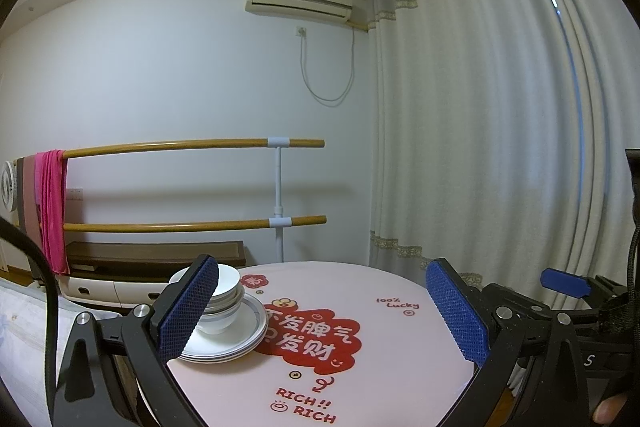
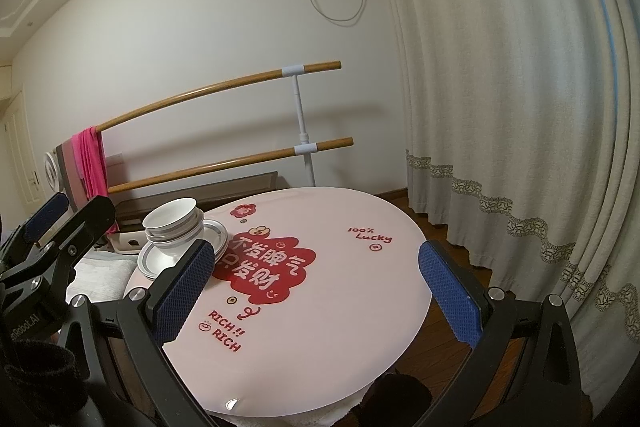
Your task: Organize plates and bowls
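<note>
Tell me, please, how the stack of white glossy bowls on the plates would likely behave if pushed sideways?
The stack of white glossy bowls looks loosely nested and slightly askew, so it would probably shift or tip. The glazed white plates with grey rims beneath look smooth, so sliding seems likely. It appears ceramic, hence probably rigid, fragile, and close to the round pink table edge.

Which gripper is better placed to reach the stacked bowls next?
Left, probably. The bowls on the plates sit beside the left gripper's own left finger; the right gripper faces the bare table, farther away. Both are open and empty.
</note>
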### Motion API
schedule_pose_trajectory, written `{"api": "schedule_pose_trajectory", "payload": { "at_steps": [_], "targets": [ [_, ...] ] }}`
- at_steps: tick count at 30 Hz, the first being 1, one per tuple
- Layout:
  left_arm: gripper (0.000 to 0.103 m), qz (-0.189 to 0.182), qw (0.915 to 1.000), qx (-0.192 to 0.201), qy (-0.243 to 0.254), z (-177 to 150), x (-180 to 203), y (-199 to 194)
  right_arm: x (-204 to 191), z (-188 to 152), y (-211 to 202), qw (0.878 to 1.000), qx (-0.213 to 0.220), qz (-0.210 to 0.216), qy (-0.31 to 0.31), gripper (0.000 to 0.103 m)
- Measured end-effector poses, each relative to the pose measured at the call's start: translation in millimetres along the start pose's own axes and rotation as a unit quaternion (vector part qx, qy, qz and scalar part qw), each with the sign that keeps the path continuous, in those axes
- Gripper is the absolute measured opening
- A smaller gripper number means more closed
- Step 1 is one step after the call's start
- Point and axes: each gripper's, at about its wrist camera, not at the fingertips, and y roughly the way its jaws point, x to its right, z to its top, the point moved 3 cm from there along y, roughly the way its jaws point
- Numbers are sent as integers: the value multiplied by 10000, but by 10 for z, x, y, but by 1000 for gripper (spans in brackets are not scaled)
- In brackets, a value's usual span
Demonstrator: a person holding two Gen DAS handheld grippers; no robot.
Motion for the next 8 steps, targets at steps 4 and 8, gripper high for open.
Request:
{"api": "schedule_pose_trajectory", "payload": {
  "at_steps": [4, 8],
  "targets": [
    [102, -10, 10000, -2, -1, 0, -1, 0, -3, -2, 0, 10000, -7, -1, -1, 103],
    [102, -10, 10000, -10, -4, -1, 0, -3, 5, 0, -1, 10000, -3, -2, -1, 103]
  ]
}}
